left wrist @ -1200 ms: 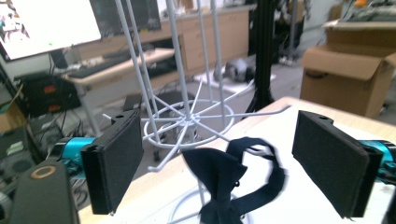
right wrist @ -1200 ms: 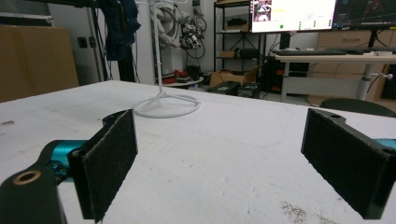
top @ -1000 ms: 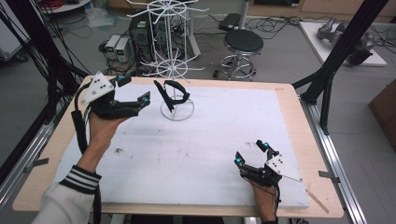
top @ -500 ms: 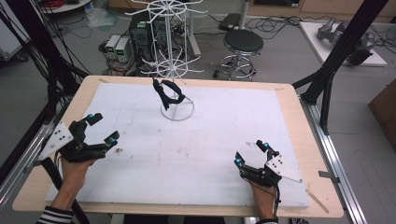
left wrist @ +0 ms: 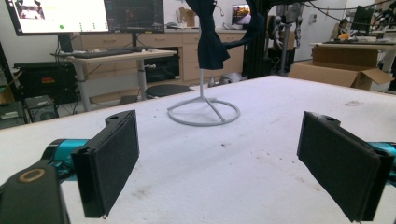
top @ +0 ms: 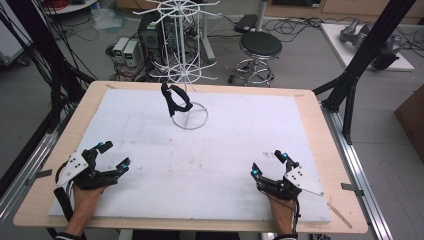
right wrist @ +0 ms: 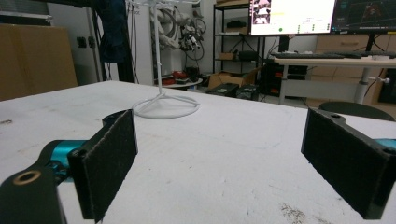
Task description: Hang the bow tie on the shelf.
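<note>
Jaws wide apart on both the left gripper (top: 109,156) and right gripper (top: 270,164), resting low on the worktop (top: 225,150).
Dark cloth (top: 173,100) hangs on the wire stand (top: 190,116) far ahead; approach it slowly, without pushing the light stand.

Your bench (top: 60,130) has a wood rim with a white sheet (top: 240,150) laid over most of it. Behind it you've got a grey floor (top: 300,60) full of loose cables, a black round stool (top: 260,46), and a couple of computer boxes (top: 127,49). Black frame posts (top: 360,75) stand at both sides. Further back in the left gripper view there's a desk (left wrist: 116,56) under big monitors (left wrist: 60,14), wooden drawers (left wrist: 187,51), and cardboard boxes (left wrist: 345,70).
</note>
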Available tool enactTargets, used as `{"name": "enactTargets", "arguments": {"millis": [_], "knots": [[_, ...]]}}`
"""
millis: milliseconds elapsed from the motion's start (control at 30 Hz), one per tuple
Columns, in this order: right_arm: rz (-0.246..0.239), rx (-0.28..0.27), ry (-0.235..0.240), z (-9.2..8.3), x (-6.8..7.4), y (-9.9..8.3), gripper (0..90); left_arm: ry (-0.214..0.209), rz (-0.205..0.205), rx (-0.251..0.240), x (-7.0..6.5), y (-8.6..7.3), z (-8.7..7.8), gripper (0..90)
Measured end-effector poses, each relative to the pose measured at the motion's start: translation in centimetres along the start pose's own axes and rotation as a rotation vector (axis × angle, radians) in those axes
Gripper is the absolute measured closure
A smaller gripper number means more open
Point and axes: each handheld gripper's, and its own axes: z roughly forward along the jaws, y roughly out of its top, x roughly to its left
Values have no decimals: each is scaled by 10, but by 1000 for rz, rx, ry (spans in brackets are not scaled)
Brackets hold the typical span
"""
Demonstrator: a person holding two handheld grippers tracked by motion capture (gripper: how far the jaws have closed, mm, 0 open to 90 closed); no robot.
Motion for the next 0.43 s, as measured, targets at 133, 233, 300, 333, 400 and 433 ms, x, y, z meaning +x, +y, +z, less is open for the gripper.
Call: {"name": "enactTargets", "arguments": {"millis": [133, 233, 300, 333, 400, 433], "knots": [[-4, 0, 3, 0, 0, 0, 98, 9, -21, -2, -1, -5, 1, 133], [-1, -1, 3, 0, 0, 0, 98, 41, -2, -19, -3, -5, -1, 134], [0, -4, 4, 0, 0, 0, 98, 61, 3, -31, -5, -5, -2, 134], [1, -3, 4, 0, 0, 0, 98, 69, 6, -30, -5, -5, -2, 134], [-1, -5, 3, 0, 0, 0, 98, 74, 3, -27, -5, -5, -2, 134], [1, -3, 3, 0, 0, 0, 98, 77, 0, -24, -5, -5, -2, 134]]}}
